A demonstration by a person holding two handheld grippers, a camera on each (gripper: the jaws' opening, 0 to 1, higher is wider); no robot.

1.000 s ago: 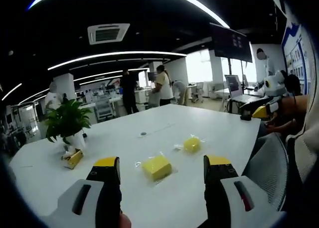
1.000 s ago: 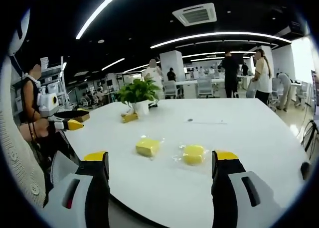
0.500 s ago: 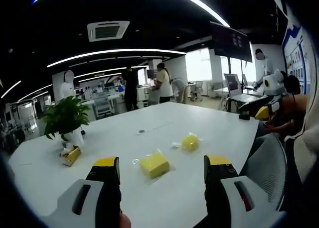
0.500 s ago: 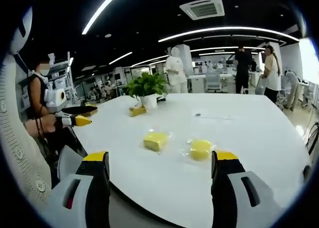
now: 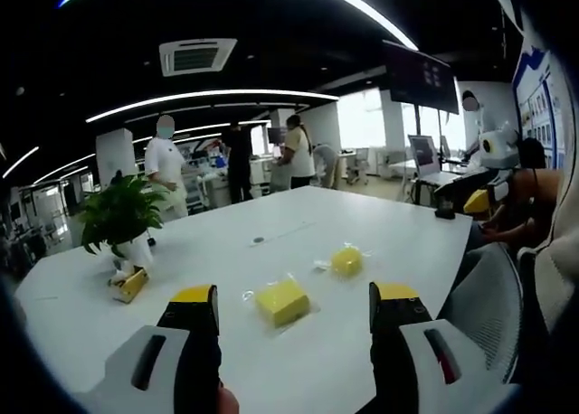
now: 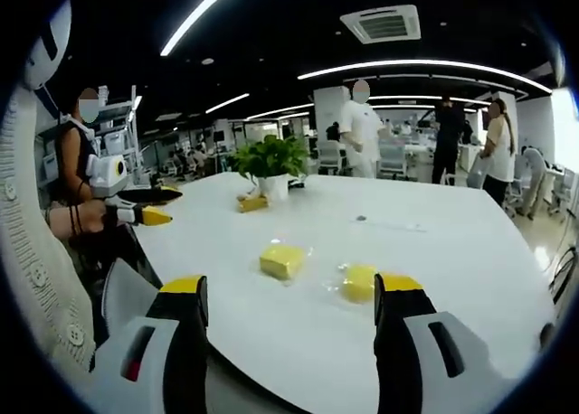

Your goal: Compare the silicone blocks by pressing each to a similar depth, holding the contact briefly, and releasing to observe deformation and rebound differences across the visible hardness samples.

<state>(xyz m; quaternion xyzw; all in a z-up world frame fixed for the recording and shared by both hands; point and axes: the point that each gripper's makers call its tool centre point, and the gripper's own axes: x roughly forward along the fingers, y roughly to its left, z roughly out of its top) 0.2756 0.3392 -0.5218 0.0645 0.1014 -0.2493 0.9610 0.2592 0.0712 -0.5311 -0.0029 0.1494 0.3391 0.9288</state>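
Two yellow blocks are being shown lying on a wide white table (image 5: pixel 380 229), each inside a clear wrapper. In the left gripper view, the square block (image 5: pixel 282 302) is lying ahead of the left gripper (image 5: pixel 294 307), framed in the gap between its two yellow-tipped jaws and slightly nearer the left jaw; nothing is being touched by either jaw. The rounder block (image 5: pixel 346 261) is lying farther along the table, up and to the right of the square one, apart from it. The jaws are being held wide apart, with nothing between them.

In the right gripper view, the square block (image 6: pixel 282 260) is being seen beyond the right gripper (image 6: pixel 291 298), between the lines of its jaws and well ahead of the tips. The rounder block (image 6: pixel 359 282) is lying just beside the tip of the right-hand jaw, partly overlapped by it in the picture; whether contact is being made cannot be told. These jaws are likewise being kept spread wide and empty.

A potted plant (image 5: pixel 120 217) is standing near the table's far edge, with a small yellow object (image 5: pixel 132 286) beside its pot. Several people are standing in the office beyond.
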